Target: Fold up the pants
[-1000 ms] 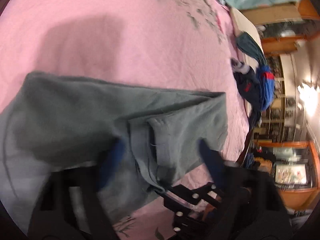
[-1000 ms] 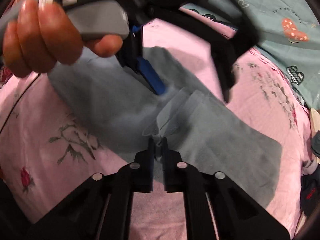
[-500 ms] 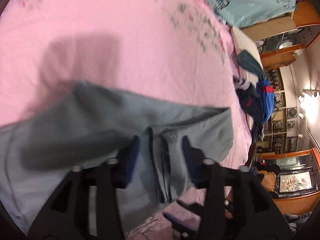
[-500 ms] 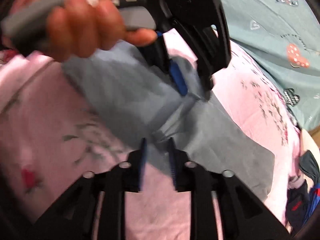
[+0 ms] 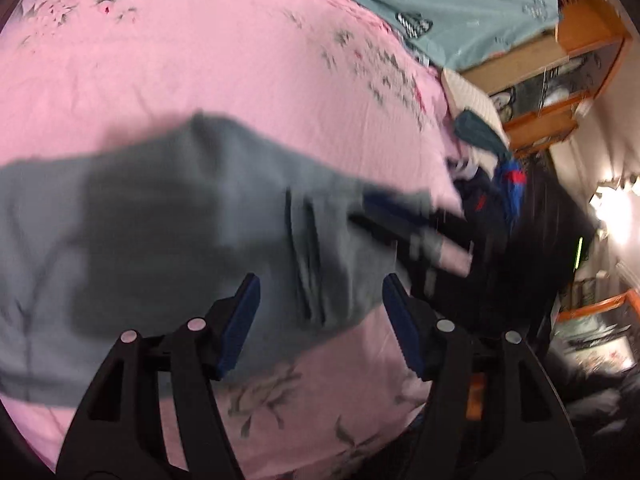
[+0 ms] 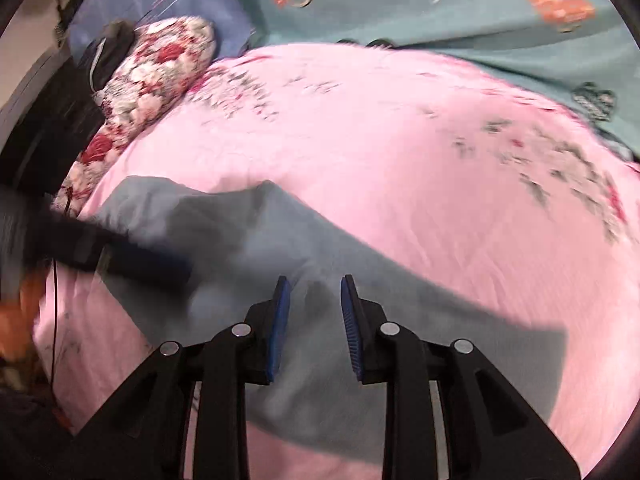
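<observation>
Grey pants [image 5: 168,236] lie on the pink bed [image 5: 200,60]; left tool [image 5: 320,304] and right tool [image 6: 314,308], jaws just opening, grip nothing.

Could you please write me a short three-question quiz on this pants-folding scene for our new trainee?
1. True or false: the grey fabric pants lie on a pink floral bedsheet.
2. Which describes the right tool best? A) shut on the pants; B) jaws apart, pads clear of the fabric; C) out of view.
3. Fill in: at the far edge of the bed in the right wrist view lies a red-and-white ____ cushion.

Key:
1. True.
2. B. Its jaws have just been opening and nothing is pinched between them; the left tool stands wider still, also empty.
3. Floral.
</observation>
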Action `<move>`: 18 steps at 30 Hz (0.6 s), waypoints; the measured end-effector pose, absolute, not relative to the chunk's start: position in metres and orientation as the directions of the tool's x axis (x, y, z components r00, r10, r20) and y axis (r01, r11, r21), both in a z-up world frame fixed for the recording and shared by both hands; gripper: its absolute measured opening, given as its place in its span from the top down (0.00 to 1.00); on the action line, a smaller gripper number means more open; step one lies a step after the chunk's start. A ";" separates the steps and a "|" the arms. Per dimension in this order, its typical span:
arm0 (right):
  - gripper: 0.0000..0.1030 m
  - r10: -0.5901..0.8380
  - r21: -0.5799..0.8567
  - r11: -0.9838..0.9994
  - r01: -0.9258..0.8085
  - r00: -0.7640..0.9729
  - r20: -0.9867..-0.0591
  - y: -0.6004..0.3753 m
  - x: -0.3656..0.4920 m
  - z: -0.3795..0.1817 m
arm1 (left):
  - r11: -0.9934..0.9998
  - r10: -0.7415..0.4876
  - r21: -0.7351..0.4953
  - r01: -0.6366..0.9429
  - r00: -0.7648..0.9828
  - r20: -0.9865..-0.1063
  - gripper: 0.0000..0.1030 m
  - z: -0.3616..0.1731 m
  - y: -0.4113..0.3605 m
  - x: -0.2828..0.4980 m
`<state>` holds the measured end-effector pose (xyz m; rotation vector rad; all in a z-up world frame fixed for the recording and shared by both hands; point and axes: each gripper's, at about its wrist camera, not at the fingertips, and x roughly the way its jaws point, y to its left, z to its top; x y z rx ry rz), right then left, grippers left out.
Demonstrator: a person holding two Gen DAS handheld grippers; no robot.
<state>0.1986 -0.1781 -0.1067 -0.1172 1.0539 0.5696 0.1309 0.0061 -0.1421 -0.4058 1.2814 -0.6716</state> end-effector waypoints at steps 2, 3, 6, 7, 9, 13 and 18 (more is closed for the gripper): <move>0.74 0.418 0.190 0.781 -0.594 0.272 -0.867 -0.167 0.213 -0.108 | 0.781 -0.609 -0.547 0.302 0.173 -0.774 0.41 -0.142 -0.007 0.107; 0.74 0.428 0.201 0.745 -0.636 0.225 -0.875 -0.160 0.217 -0.106 | 0.794 -0.586 -0.507 0.337 0.198 -0.786 0.42 -0.140 -0.015 0.097; 0.74 0.422 0.213 0.620 -0.755 0.092 -0.902 -0.144 0.220 -0.104 | 0.816 -0.544 -0.427 0.389 0.269 -0.795 0.55 -0.136 -0.038 0.079; 0.74 0.406 0.210 0.585 -0.783 0.059 -0.912 -0.141 0.222 -0.105 | 0.821 -0.538 -0.415 0.392 0.286 -0.793 0.59 -0.137 -0.042 0.076; 0.74 0.378 0.196 0.527 -0.827 0.021 -0.926 -0.134 0.224 -0.109 | 0.831 -0.525 -0.400 0.387 0.307 -0.794 0.64 -0.140 -0.054 0.074; 0.89 0.328 0.161 0.443 -0.882 -0.008 -0.945 -0.128 0.222 -0.118 | 0.872 -0.457 -0.342 0.351 0.329 -0.827 0.72 -0.159 -0.078 0.078; 1.00 0.407 0.171 0.433 -0.885 0.023 -0.913 -0.138 0.229 -0.102 | 0.886 -0.464 -0.418 0.201 0.367 -0.806 0.77 -0.167 -0.065 0.080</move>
